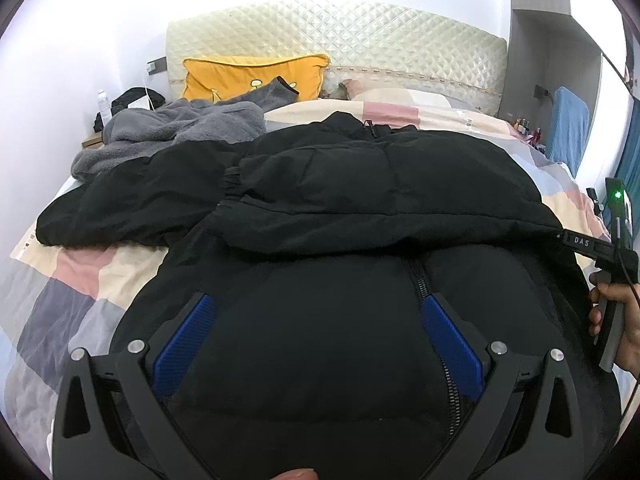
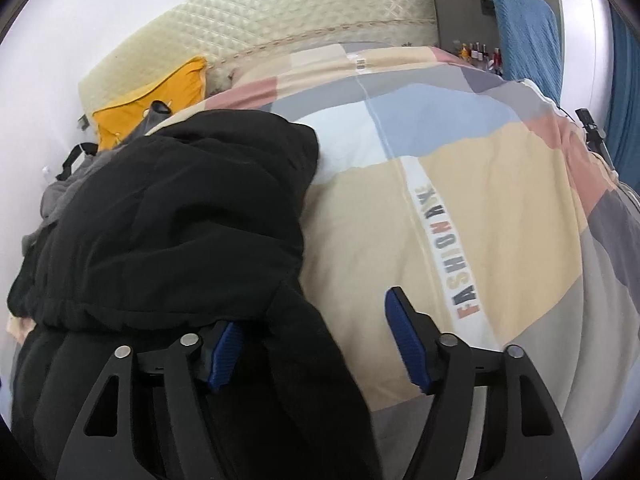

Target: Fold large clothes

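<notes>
A black puffer jacket lies front-up on the bed, one sleeve folded across its chest, and its zipper runs down the middle. My left gripper hovers open over the lower body of the jacket, with its blue pads wide apart. In the right wrist view my right gripper is open at the jacket side edge. Its left pad is half tucked under black fabric and its right pad is over the quilt. Black fabric lies between the jaws, unpinched. The right gripper shows at the fold's right end, held by a hand.
A patchwork quilt covers the bed. A grey fleece garment and a yellow pillow lie at the far left below the quilted headboard. A blue draped cloth and small bottles stand at the right bedside.
</notes>
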